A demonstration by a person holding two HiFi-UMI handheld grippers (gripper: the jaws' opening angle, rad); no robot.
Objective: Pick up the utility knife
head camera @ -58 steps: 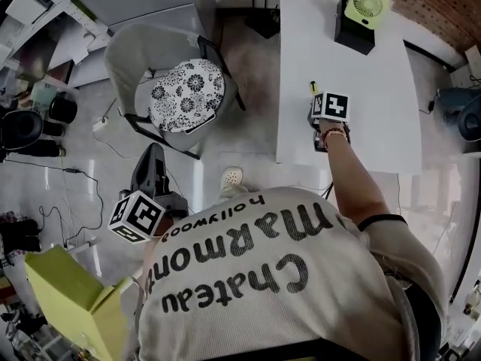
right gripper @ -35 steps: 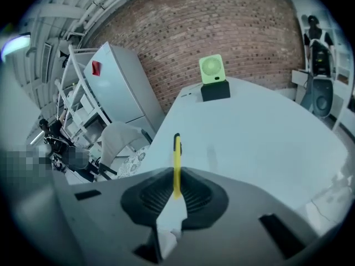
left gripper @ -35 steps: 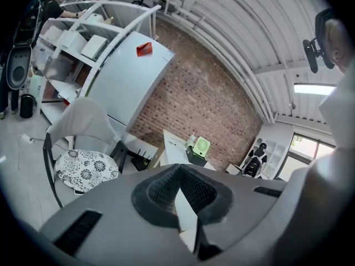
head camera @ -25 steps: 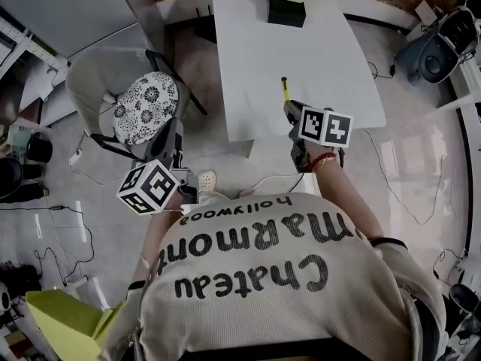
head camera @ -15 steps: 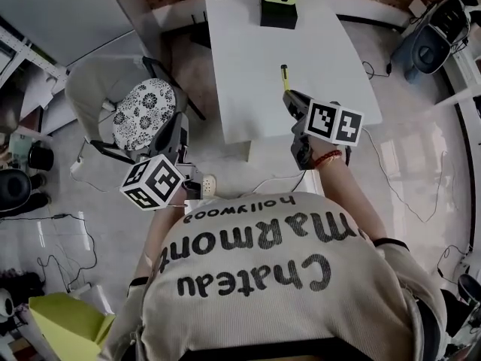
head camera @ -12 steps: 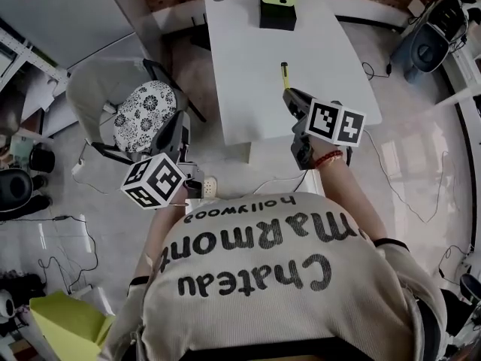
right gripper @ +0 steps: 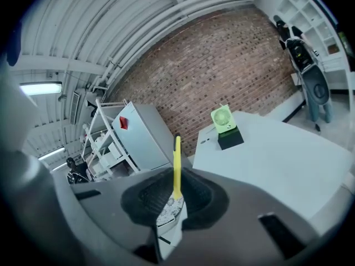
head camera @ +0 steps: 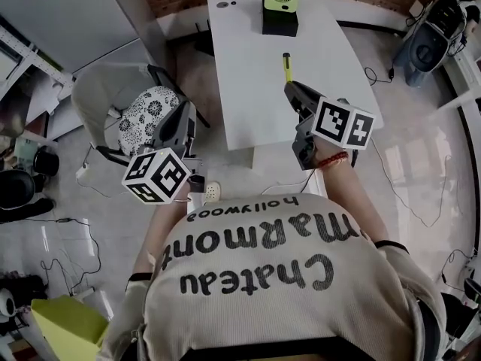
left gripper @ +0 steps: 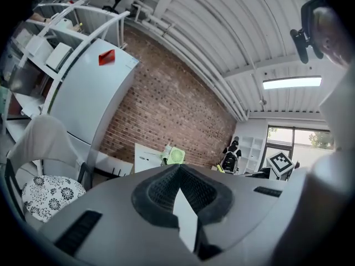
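The utility knife [head camera: 286,66] is slim and yellow. It sticks out ahead of my right gripper [head camera: 290,89], which is shut on its rear end and holds it above the white table [head camera: 248,89]. In the right gripper view the knife [right gripper: 177,165] stands between the dark pads of the right gripper [right gripper: 175,177], its tip pointing away toward the brick wall. My left gripper [head camera: 185,116] hangs over the floor beside the chair, left of the table. In the left gripper view the left gripper [left gripper: 178,172] has its pads together with nothing between them.
A green desk fan [head camera: 279,2] on a black base stands at the table's far end. A grey chair with a patterned cushion [head camera: 146,111] sits left of the table. A pale cabinet [head camera: 68,13] is at the upper left, a yellow-green box [head camera: 64,329] at the lower left.
My right gripper has risen from the table surface with the knife in it. The left gripper has also come up and moved nearer the chair.
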